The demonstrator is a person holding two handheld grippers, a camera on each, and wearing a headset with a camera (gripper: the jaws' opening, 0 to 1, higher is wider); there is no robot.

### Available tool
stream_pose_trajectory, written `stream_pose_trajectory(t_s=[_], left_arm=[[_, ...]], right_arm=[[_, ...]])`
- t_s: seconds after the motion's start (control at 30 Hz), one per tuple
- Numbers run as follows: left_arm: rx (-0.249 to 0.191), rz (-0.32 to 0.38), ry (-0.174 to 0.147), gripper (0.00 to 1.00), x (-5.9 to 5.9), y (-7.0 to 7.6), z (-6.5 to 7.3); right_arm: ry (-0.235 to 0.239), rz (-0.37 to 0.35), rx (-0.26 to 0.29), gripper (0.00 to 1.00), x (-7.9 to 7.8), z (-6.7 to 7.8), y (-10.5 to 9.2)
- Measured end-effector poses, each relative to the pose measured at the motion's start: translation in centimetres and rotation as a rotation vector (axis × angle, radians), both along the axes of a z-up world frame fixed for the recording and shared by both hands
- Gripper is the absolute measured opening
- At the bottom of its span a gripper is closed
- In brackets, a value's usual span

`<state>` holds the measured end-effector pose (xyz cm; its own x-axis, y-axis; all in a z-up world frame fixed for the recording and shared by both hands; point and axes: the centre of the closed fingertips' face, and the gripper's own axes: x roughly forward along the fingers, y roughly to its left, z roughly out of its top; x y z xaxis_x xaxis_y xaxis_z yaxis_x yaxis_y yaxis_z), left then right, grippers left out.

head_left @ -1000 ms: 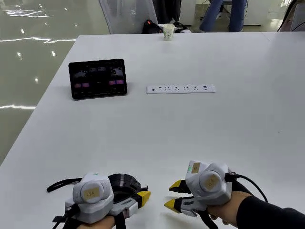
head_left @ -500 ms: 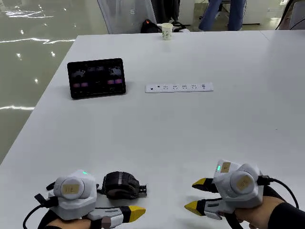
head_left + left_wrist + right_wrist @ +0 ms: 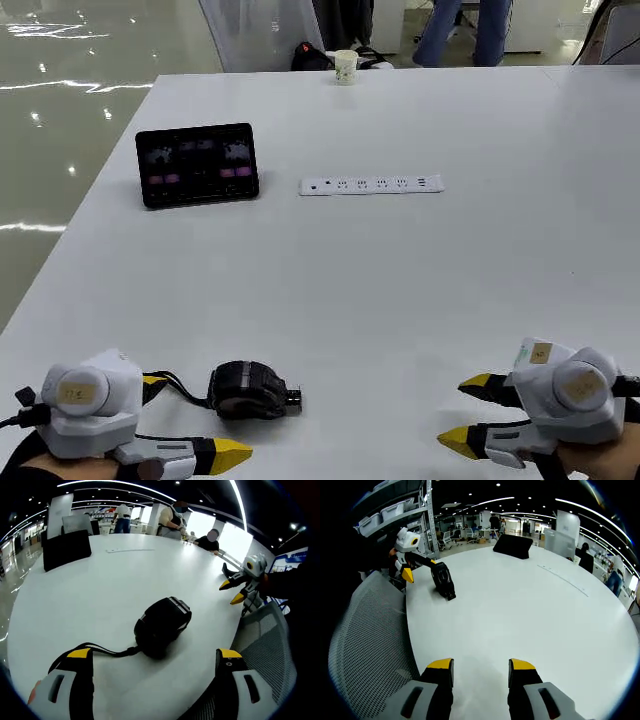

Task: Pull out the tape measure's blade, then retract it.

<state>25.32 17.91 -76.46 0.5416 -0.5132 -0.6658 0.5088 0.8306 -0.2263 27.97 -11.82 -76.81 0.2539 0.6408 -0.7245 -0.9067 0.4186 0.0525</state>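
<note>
Hand-held gripper (image 3: pixel 195 418) off rounded tape measure (image 3: pixel 245 388)

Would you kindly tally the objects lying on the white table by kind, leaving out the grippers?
Tape measure: 1
Tablet: 1
Power strip: 1
Paper cup: 1
Total: 4

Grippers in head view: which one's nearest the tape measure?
The left gripper: the tape measure lies just ahead of its open jaws. The right gripper sits well off to the other side, open over bare table.
</note>
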Motion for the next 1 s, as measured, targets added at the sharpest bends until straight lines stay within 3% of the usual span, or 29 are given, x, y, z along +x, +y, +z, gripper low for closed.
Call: stream_pose_trajectory(t_s=[0.07, 0.3, 0.7, 0.87, 1.0], left_arm=[[0.027, -0.013, -0.009, 0.99, -0.1, 0.6, 0.2], [0.037, -0.037, -0.011, 0.99, -0.7, 1.4, 1.3], [0.044, -0.048, 0.002, 0.99, -1.3, 2.4, 1.7], [0.047, -0.048, 0.003, 0.99, -1.2, 2.9, 2.0], [0.051, -0.057, 0.004, 0.99, -1.3, 2.9, 2.1]], right_arm=[[-0.004, -0.004, -0.006, 0.43, 0.0, 0.1, -0.9], [0.018, -0.061, 0.012, 0.53, 0.4, 0.3, -3.9], [-0.017, -0.062, -0.045, 0.74, 0.5, 0.4, -7.1], [-0.002, -0.095, -0.035, 0.84, 0.3, 0.4, -7.9], [0.004, -0.104, -0.015, 0.94, 0.2, 0.9, -7.4]])
